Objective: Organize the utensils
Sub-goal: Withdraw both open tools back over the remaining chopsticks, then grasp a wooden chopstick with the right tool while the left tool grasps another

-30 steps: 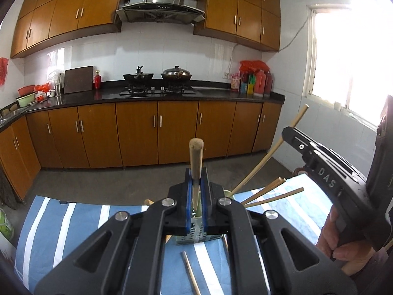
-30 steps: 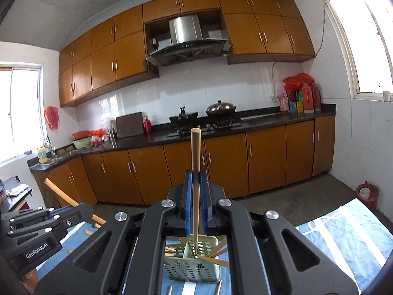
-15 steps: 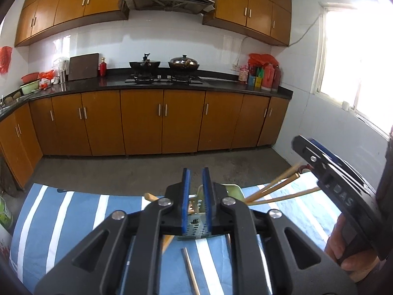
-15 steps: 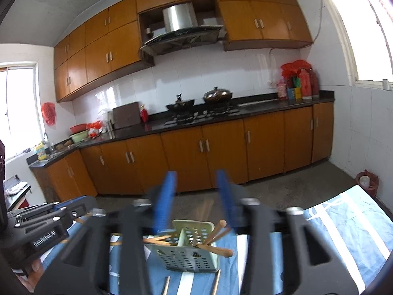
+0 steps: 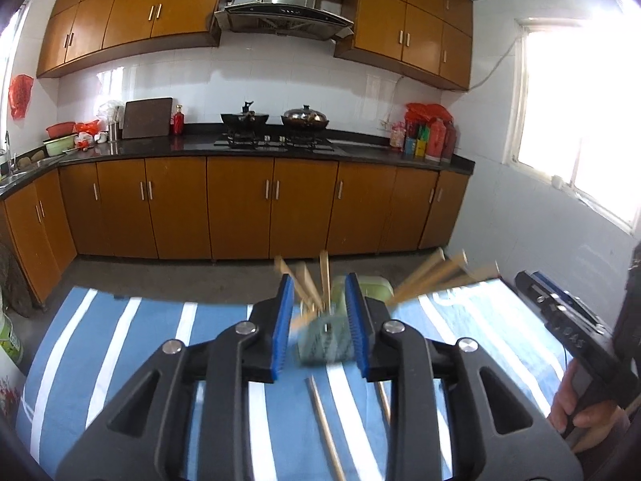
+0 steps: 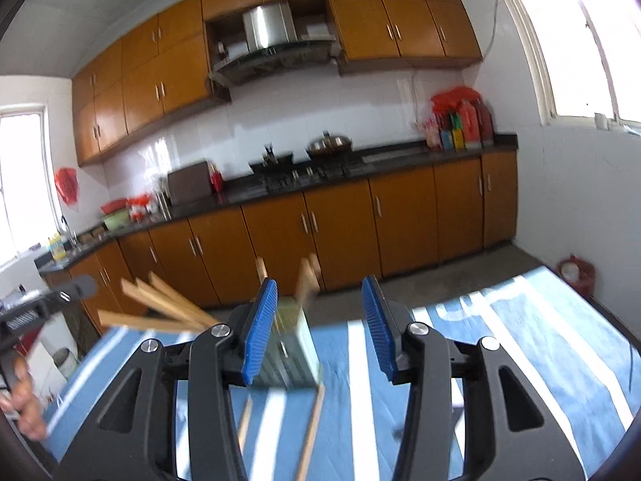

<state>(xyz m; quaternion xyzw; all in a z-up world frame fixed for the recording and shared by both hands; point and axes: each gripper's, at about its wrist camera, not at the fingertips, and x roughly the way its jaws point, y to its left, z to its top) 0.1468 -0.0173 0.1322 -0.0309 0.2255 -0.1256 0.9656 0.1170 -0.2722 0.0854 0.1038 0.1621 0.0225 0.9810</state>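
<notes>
Both blue-padded jaws stand wide and empty! The left hand-held gripper [image 5: 318, 320] frames the pale green perforated plastic utensil caddy [image 5: 326, 344], upright near the far edge of the blue-and-white striped tabletop [image 5: 132, 344], wooden chopsticks [image 5: 432, 274] fanning out of it. The right hand-held gripper [image 6: 318, 326] hovers just right of that caddy [image 6: 290, 350]. Two loose wooden chopsticks [image 6: 312, 425] lie flat on the stripes in front of it, nearer the cameras.
</notes>
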